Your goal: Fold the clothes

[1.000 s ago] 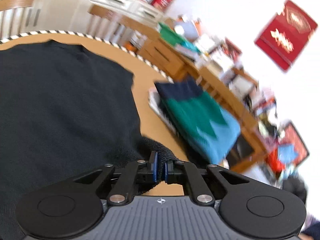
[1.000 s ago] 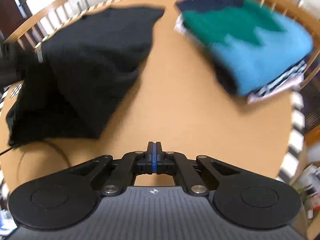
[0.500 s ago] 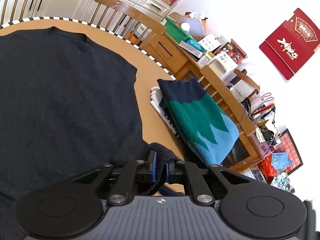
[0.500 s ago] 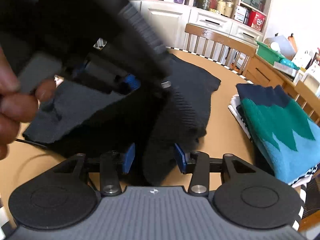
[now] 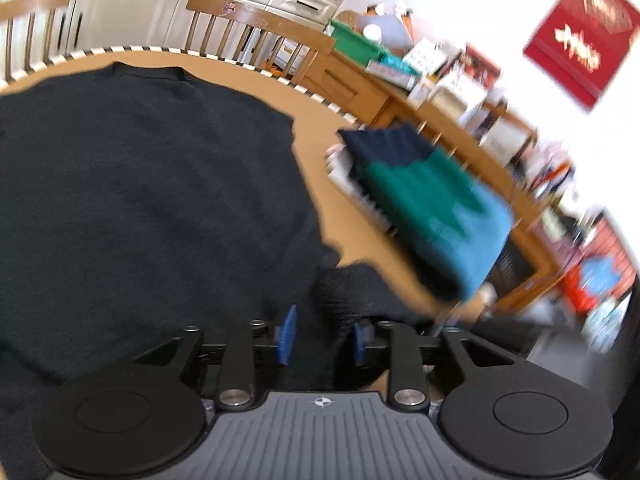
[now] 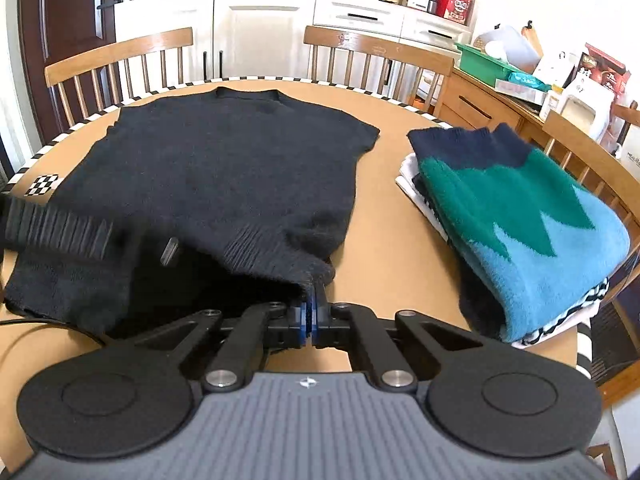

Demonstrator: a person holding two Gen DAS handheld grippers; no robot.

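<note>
Blue rubber pads of the right gripper (image 6: pixel 311 312) are pinched together on the near hem corner of the black sweater (image 6: pixel 224 168), a ribbed point of knit nipped at the very tips. The left gripper (image 5: pixel 322 338) has just been opening: its jaws now stand apart with a dark fold of the same sweater lying between them, and the pads do not seem to press on it, so the cloth there looks let go. The sweater itself lies spread flat on the round wooden table (image 6: pixel 384 216), neckline at the far side, its near right corner lifted off the board by the right gripper. The thin bite is the first risk, I judge: only the edge of the hem is caught, and loose knit could slip out as soon as the corner is drawn across. With the left side free, a pull from one corner alone could drag the whole garment askew or bunch it rather than crease it cleanly. The left gripper's body also appears in the right view, low over the left hem, where it could snag the fabric. To the right sits a stack of folded clothes (image 6: pixel 516 220), topped by a green and blue jumper, near enough that a wide sweep might knock it. Of containers, a green tray (image 6: pixel 486 64) on the sideboard holds pale items I cannot make out.
</note>
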